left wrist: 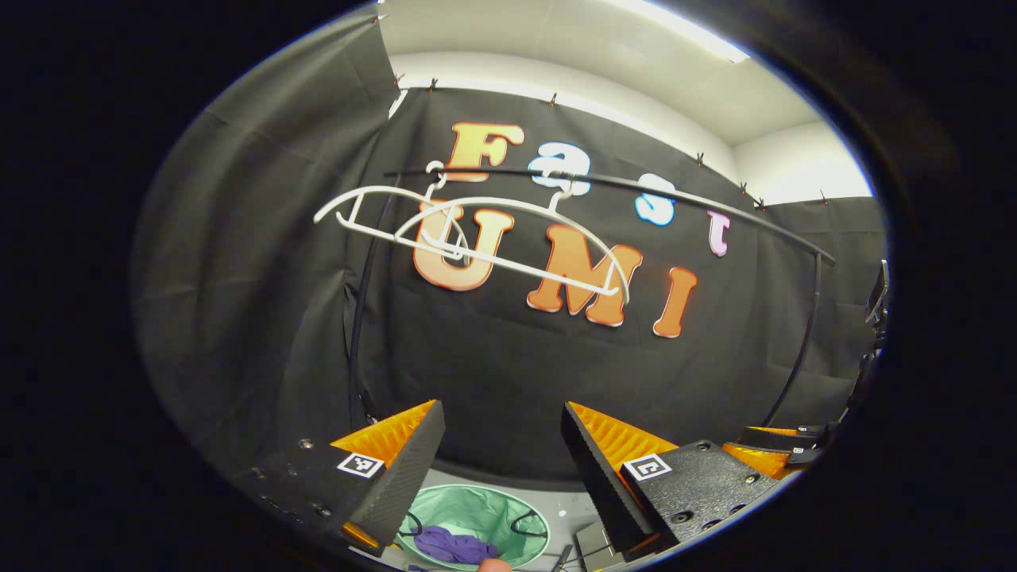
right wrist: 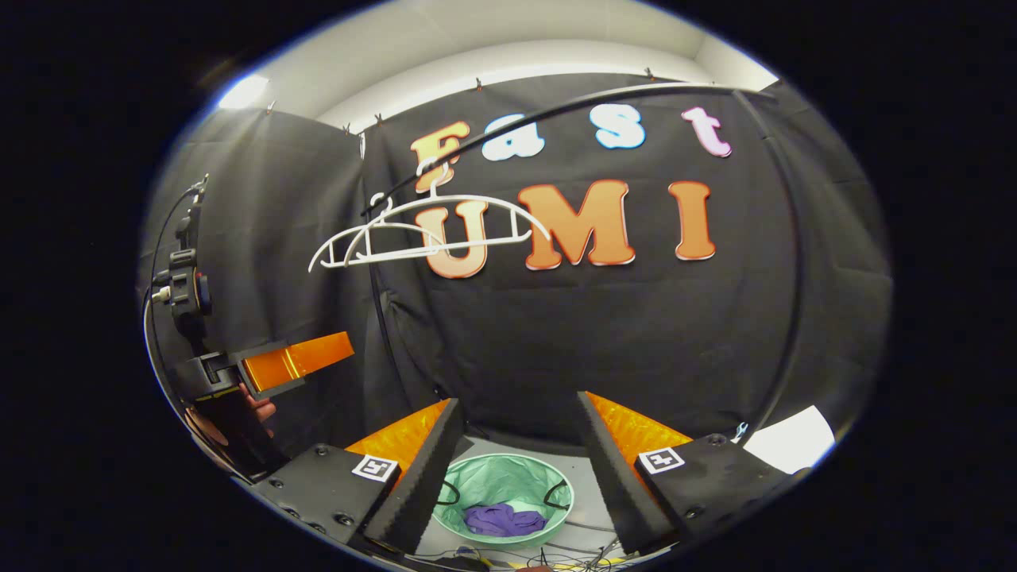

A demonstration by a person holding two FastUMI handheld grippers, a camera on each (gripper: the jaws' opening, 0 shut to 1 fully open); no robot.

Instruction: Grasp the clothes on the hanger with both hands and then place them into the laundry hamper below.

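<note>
We see both hangers (right wrist: 421,230) bare at eleven o'clock, purple clothes (right wrist: 504,520) already in the green hamper (right wrist: 500,477) at six o'clock, left hand-held gripper (left wrist: 500,453) and right hand-held gripper (right wrist: 516,445) wide and empty: placing looks finished, so we judge nothing remains but withdrawing.

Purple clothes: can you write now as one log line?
purple clothes: in green hamper | white hangers: bare | left gripper: open | right gripper: open

We hold the left gripper (left wrist: 502,429) raised, fingers spread wide, nothing between them. Our right gripper (right wrist: 518,425) is likewise wide apart and unloaded. In the right gripper view, our hand (right wrist: 258,411) grips the left gripper's handle, off to the side.
</note>
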